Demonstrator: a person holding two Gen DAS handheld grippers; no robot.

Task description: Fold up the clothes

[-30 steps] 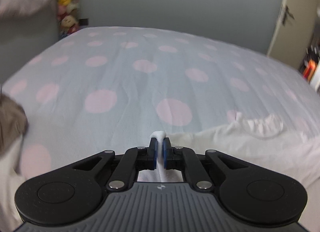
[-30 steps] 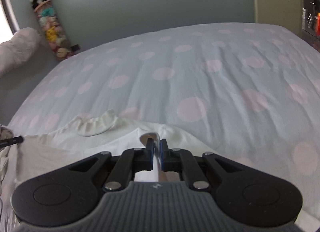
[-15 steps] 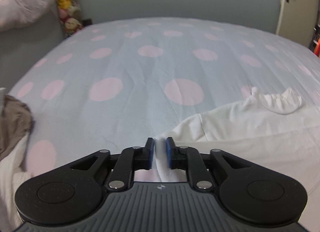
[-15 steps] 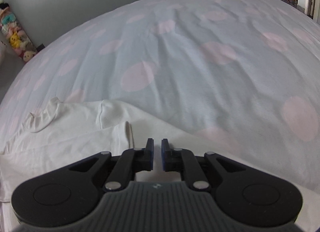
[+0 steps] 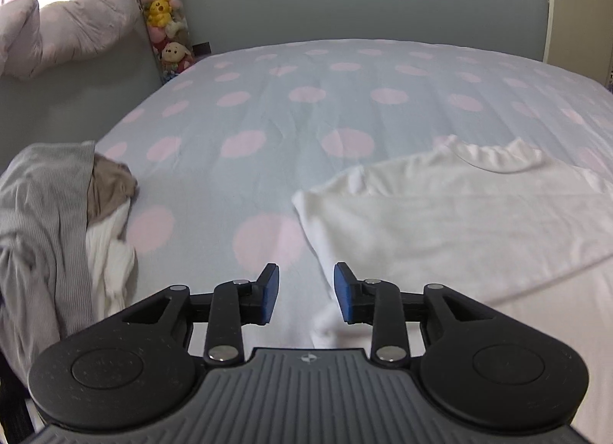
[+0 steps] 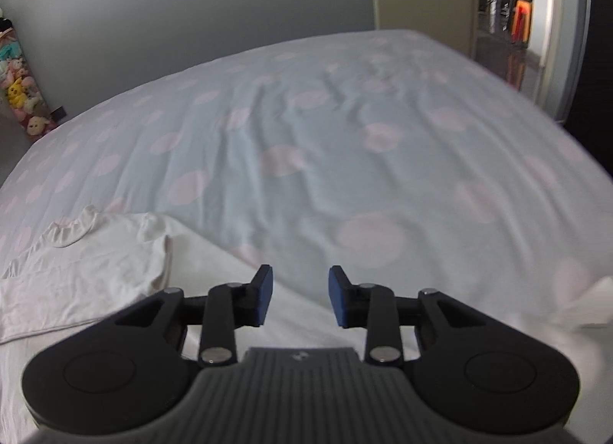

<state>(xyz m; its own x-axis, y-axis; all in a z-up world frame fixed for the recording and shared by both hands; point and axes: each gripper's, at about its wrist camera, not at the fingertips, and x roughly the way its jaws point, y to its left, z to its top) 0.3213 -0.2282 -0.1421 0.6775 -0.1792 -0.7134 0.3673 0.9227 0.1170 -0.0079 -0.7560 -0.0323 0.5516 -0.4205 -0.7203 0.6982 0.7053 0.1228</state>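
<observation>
1. Left wrist view: white shirt point(image 5: 459, 214) lies spread flat on the polka-dot bedsheet point(image 5: 306, 106), to the right of and beyond the left gripper point(image 5: 305, 292). Its ribbed neckline point(image 5: 498, 156) faces the far side, and one short sleeve point(image 5: 337, 191) points left. The jaws are opening and nothing sits between the blue pads point(image 5: 270, 292); only sheet and the shirt's near edge show in the gap. A heap of other clothes point(image 5: 57, 221), grey striped, brown and white, waits at the left.

2. Right wrist view: the same shirt point(image 6: 88, 271) lies to the lower left of the right gripper point(image 6: 300, 294), collar point(image 6: 67, 231) away from the camera. These jaws are opening too, and they are empty. The picture is blurred at the right edge, where a pale scrap of cloth point(image 6: 590, 302) cannot be identified.

3. Handling, as a judgement: the fabric looks thin, light and limp, so it should drape, wrinkle and slide easily over the sheet. Hems, sleeve ends or shoulder seams, where layers double up, likely give the surest pinch.
</observation>
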